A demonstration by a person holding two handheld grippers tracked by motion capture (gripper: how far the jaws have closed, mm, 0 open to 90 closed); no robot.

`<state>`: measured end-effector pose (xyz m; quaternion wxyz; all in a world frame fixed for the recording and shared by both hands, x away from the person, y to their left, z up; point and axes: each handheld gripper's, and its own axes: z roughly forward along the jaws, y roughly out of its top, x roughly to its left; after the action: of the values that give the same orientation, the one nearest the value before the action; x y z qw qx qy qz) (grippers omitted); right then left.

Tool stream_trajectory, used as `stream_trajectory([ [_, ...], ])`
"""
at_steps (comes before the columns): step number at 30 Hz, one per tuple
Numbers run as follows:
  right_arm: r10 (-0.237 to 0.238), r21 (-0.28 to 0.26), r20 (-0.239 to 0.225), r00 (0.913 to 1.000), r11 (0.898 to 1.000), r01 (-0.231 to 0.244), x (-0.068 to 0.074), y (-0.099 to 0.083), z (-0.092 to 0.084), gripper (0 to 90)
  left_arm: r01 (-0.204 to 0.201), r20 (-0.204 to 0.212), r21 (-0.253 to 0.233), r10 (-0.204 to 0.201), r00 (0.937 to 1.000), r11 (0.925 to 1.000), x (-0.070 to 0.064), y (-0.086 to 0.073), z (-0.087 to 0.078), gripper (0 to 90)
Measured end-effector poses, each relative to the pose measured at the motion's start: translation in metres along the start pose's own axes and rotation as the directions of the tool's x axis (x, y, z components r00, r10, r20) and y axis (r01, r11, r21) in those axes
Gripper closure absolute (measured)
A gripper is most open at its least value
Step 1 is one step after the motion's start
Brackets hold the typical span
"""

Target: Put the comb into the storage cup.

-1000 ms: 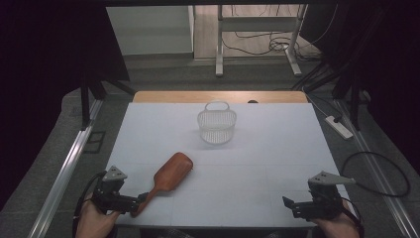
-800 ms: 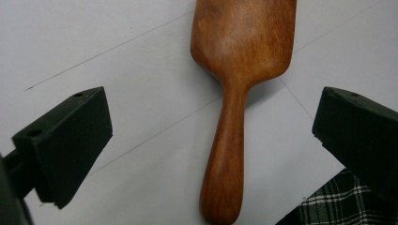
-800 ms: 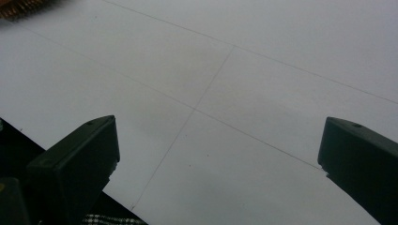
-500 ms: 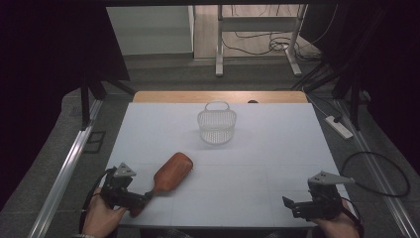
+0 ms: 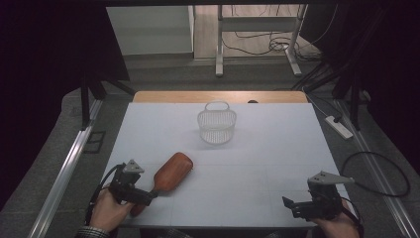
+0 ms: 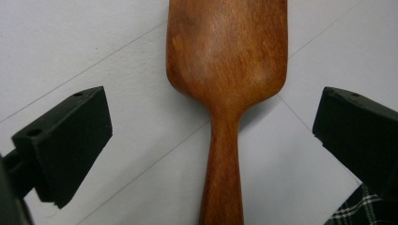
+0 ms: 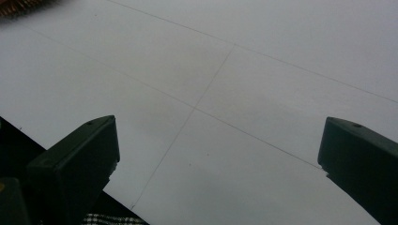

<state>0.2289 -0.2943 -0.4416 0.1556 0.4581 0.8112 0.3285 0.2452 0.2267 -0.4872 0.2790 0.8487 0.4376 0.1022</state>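
- I am holding my left hand-held gripper wide open, its jaws standing either side of the brush handle, not touching it.
- The brush is lying on the white bench, near its front left corner.
- My right hand-held gripper is gaping open over bare bench.
- The high view is adding a basket farther back.

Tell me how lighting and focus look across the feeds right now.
High view: dim, dark surround, white table evenly lit. Left gripper view: wooden brush fairly sharp, soft sheen, shadow to the right of its neck. Right gripper view: jaws slightly soft, table grey and glare-free.
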Motion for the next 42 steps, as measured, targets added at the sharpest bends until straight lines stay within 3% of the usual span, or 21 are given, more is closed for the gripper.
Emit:
stream_trajectory([
  [4, -0.001, 0.002, 0.0, 1.0, 1.0, 0.001, 0.0, 0.0, 0.0, 0.0, -0.012, -0.015, 0.029, 0.012, 0.9998, 0.9995, -0.002, 0.001, 0.006, 0.0],
  [12, -0.004, 0.005, -0.002, 1.0, 1.0, 0.004, 0.0, 0.0, 0.0, 0.0, -0.014, -0.006, 0.076, 0.015, 0.9999, 0.997, -0.001, 0.002, 0.014, 0.0],
  [18, -0.005, 0.005, -0.003, 1.0, 1.0, 0.005, 0.0, 0.0, 0.001, 0.0, -0.036, -0.018, 0.113, 0.039, 0.9991, 0.9929, -0.004, 0.001, 0.019, 0.0],
  [21, -0.006, 0.006, -0.003, 1.0, 1.0, 0.006, 0.0, 0.0, 0.001, 0.0, -0.061, -0.025, 0.149, 0.066, 0.9975, 0.987, -0.007, 0.0, 0.024, 0.0],
  [31, -0.01, 0.009, -0.003, 1.0, 1.0, 0.01, 0.0, 0.0, 0.001, 0.0, -0.05, 0.005, 0.185, 0.05, 0.9987, 0.9815, -0.005, 0.003, 0.028, 0.1],
  [37, -0.011, 0.01, -0.004, 0.9999, 1.0, 0.011, 0.0, 0.0, 0.001, 0.0, -0.057, 0.014, 0.191, 0.055, 0.9984, 0.98, -0.006, 0.003, 0.026, 12.7],
  [41, -0.013, 0.011, -0.004, 0.9999, 1.0, 0.013, 0.001, 0.0, 0.002, 0.0, -0.054, 0.01, 0.195, 0.053, 0.9985, 0.9793, -0.006, 0.003, 0.026, 31.0],
  [42, -0.013, 0.011, -0.004, 0.9999, 1.0, 0.013, 0.001, 0.0, 0.002, 0.0, -0.053, 0.009, 0.198, 0.052, 0.9986, 0.9788, -0.006, 0.003, 0.026, 31.0],
])
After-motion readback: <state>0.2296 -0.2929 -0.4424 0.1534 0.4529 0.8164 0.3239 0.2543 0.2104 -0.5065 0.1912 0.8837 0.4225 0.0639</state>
